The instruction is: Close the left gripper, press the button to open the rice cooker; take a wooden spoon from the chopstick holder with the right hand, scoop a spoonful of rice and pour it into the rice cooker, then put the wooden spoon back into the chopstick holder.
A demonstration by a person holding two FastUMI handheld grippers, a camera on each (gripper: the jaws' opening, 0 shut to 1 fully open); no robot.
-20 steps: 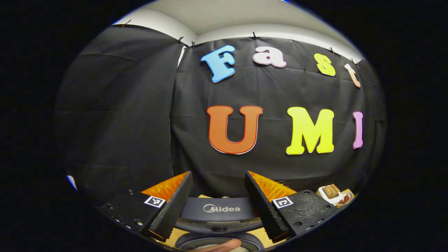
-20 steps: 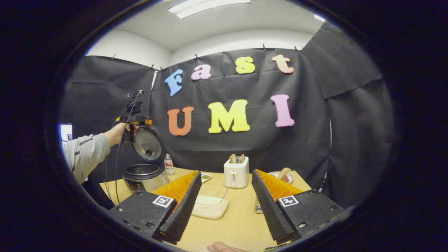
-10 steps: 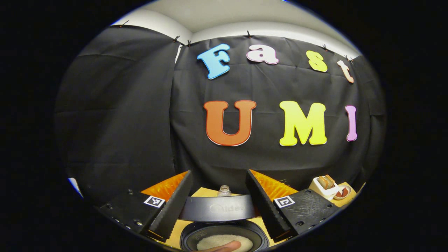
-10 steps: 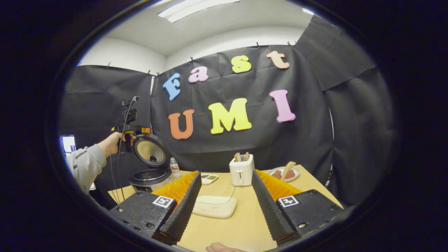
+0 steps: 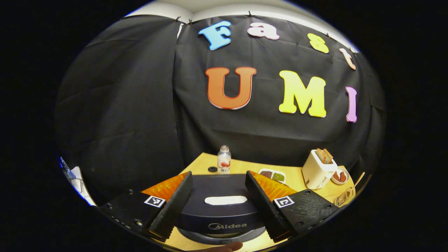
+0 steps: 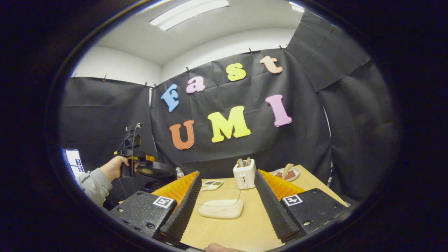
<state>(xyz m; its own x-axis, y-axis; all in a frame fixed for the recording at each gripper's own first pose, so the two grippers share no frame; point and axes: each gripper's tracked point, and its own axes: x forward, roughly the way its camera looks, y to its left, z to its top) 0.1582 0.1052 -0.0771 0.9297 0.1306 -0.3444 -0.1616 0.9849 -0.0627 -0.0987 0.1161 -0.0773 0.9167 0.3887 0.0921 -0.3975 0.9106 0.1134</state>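
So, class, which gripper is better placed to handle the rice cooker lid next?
Left. The left gripper has its open fingers on either side of the rice cooker lid, right over it. The right gripper hangs open over the table, well away from the cooker.

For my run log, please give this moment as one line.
left tongs: open, either side of rice cooker lid | lid: nearly down | right tongs: open, empty, over table
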